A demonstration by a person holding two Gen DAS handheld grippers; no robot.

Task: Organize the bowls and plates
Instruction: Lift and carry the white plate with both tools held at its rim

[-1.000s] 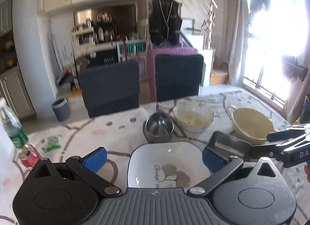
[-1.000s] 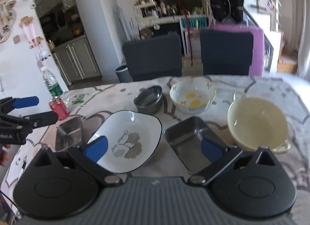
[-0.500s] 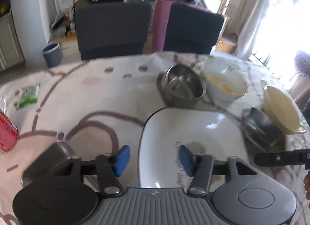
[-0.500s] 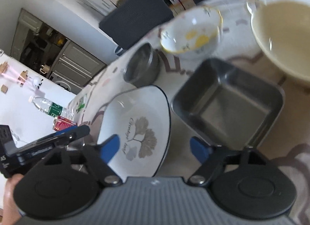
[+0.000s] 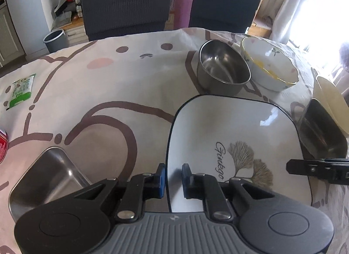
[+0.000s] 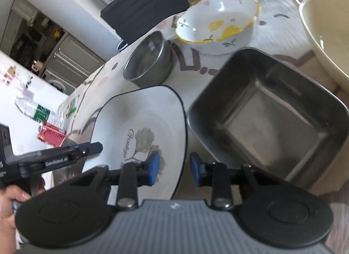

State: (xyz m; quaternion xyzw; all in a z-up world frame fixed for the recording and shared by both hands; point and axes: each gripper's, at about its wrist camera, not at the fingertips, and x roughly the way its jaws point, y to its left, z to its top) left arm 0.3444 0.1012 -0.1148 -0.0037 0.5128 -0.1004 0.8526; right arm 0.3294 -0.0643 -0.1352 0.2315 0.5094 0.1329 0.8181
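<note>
I find both tongs, wide open a second ago, now closing astride opposite rims of the square plate (image 5: 235, 136) on the bench (image 5: 109, 83), left tongs (image 5: 173, 177) and right tongs (image 6: 174, 167) not yet clamped, lift imminent.

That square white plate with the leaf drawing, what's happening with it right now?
A person is taking the square white plate from both sides with handheld tools. The left tongs and the right tongs each straddle an edge of it and are closing, not yet clamped. The plate lies on the table, a steel tray beside it.
</note>
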